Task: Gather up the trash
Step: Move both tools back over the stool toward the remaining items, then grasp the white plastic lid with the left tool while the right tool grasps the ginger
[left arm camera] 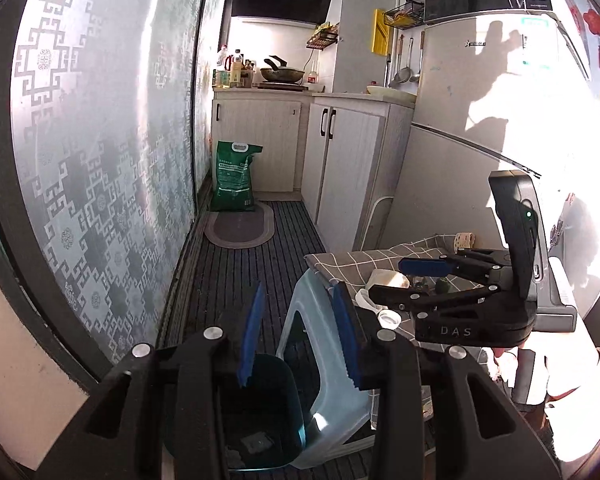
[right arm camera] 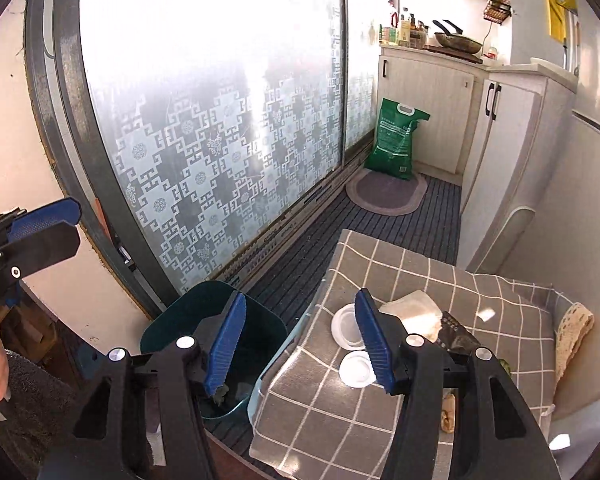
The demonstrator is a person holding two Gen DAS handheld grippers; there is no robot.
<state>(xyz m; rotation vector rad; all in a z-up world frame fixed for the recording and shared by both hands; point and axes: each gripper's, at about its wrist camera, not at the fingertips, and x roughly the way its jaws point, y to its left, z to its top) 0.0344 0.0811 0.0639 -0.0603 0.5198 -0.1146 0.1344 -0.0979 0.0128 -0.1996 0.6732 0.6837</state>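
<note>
- In a narrow kitchen, a person's left gripper (left arm camera: 300, 336) hangs above a dark teal bin (left arm camera: 256, 412) on the slatted floor, its blue pads standing partly apart with nothing between them; the bin fills the 6 o'clock part of the left wrist view.
- The right gripper (right arm camera: 300, 344) shows blue pads about halfway apart and empty, with a scrap of dark residue clinging to the tip of the pad at 7 o'clock.
- Seen from the left wrist camera, that right gripper sits at 3 o'clock, over the table, a hand (left arm camera: 508, 364) beneath it.
- The trash lies on a grey checked tablecloth (right arm camera: 420, 272) at 5 o'clock in the right wrist view: two white round lids (right arm camera: 350, 328), a crumpled pale tissue (right arm camera: 416, 312) and a dark wrapper (right arm camera: 456, 332), all close together beside the right pad.
- A pale blue plastic stool (left arm camera: 312, 304) stands between bin and table, touching the cloth's hanging edge.
- The bin stands just beside the table's near corner, at 7 o'clock from the lids; dark scraps lie at its bottom.
- At 12 o'clock, well apart from the table, a green sack (right arm camera: 396, 140) leans against pale cabinets (right arm camera: 428, 92), an oval mat (right arm camera: 384, 192) before it.
- A patterned frosted sliding door (right arm camera: 204, 120) runs along the 10 o'clock side.
</note>
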